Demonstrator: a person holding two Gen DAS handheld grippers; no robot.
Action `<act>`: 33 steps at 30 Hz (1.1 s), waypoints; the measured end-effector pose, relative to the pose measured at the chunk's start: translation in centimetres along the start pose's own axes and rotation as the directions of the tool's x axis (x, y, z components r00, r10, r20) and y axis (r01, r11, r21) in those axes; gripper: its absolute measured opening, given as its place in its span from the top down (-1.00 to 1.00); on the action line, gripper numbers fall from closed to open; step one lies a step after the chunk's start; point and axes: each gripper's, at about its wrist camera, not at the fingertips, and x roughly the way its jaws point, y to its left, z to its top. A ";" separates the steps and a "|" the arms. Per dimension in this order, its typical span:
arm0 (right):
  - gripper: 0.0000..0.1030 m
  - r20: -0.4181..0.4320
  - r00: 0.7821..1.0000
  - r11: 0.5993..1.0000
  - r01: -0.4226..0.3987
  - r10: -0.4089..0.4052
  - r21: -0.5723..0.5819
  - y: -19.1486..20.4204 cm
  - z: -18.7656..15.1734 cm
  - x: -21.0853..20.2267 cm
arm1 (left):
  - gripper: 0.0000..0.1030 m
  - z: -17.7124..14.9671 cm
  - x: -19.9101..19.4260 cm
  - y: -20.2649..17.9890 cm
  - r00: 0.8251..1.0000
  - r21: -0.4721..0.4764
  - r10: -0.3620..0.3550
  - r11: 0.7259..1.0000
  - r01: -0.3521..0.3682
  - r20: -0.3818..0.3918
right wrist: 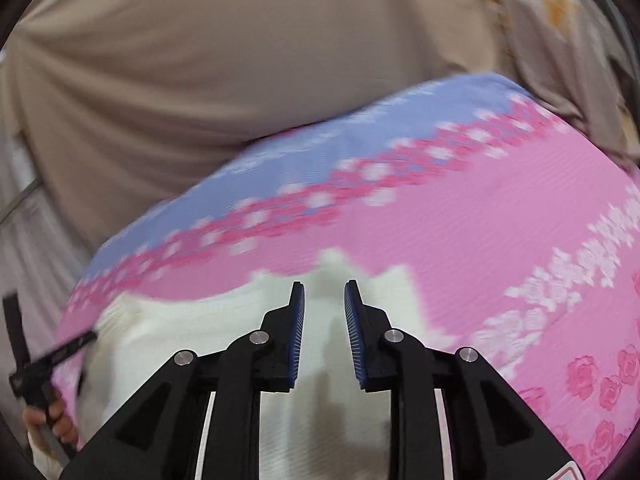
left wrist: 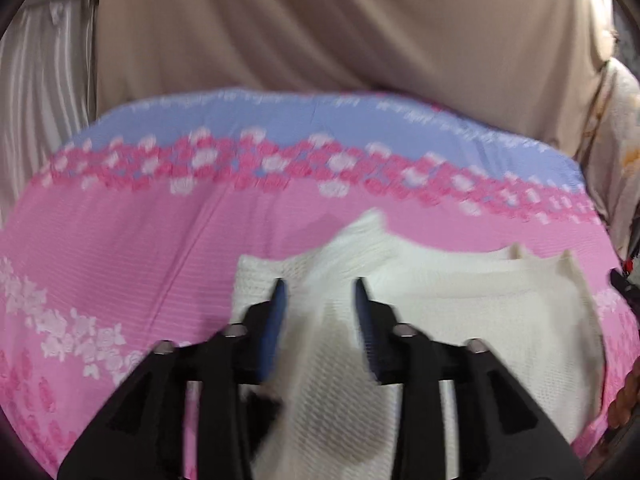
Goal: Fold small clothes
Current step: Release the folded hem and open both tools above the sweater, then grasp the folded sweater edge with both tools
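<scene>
A small white knitted garment (left wrist: 460, 304) lies on a pink and blue flowered bedsheet (left wrist: 160, 232). My left gripper (left wrist: 320, 288) is open, its jaws apart above the garment's left part, where a fold of cloth rises between them. In the right wrist view the same garment (right wrist: 180, 336) lies under my right gripper (right wrist: 324, 292), which is open with a clear gap between its blue pads. The left gripper and the hand holding it show at that view's left edge (right wrist: 44, 364). Both views are blurred by motion.
A beige curtain (left wrist: 320, 24) hangs behind the bed's far edge. A pale flowered cloth (right wrist: 560, 32) hangs at the right. The sheet's blue band (right wrist: 280, 152) runs along the far side.
</scene>
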 end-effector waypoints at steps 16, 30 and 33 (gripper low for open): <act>0.74 -0.187 0.978 0.994 0.074 -0.087 -0.078 -2.2 -10.0 -2.1 | 0.27 -9.5 -1.6 2.9 0.982 0.081 0.074 0.995 -0.061 -0.175; -0.40 0.016 0.989 0.990 0.144 -0.144 0.001 -4.5 1.3 0.5 | -0.55 0.2 2.6 0.7 0.997 0.003 0.037 0.999 -0.036 -0.068; -0.41 -0.069 0.985 0.987 0.160 -0.158 0.028 -5.3 2.7 5.6 | -0.26 1.0 7.1 1.2 0.988 -0.051 0.062 0.996 -0.070 -0.144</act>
